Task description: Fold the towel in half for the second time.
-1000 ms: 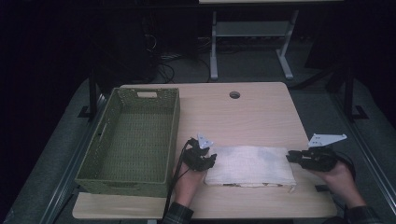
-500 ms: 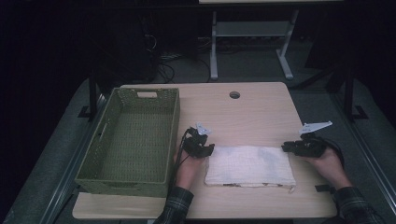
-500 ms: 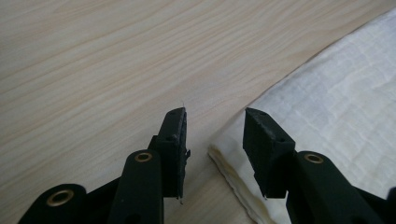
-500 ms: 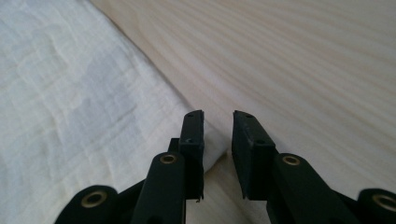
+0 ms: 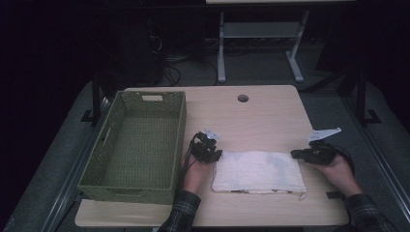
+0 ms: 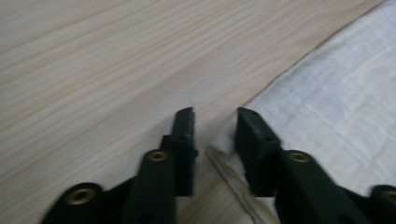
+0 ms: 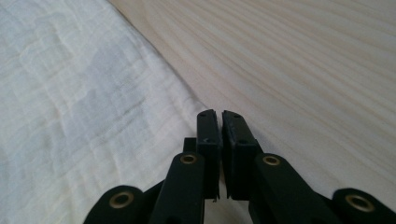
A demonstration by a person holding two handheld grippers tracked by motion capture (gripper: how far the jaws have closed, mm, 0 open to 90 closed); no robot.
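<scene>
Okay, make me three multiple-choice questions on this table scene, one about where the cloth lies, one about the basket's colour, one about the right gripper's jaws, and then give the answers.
1. Where does the white cloth lie?
A. inside the basket
B. flat on the table, between the two grippers
C. draped over the table's far edge

2. What colour is the woven basket?
A. green
B. red
C. white

3. How do the right gripper's jaws stand?
A. wide apart
B. closed together at the cloth's edge
C. clamped on the basket rim

Answers: 1 B, the cloth lies spread on the table with the left gripper at one end and the right gripper at the other. 2 A, its weave is green. 3 B, the right gripper view shows the pads almost meeting.
</scene>
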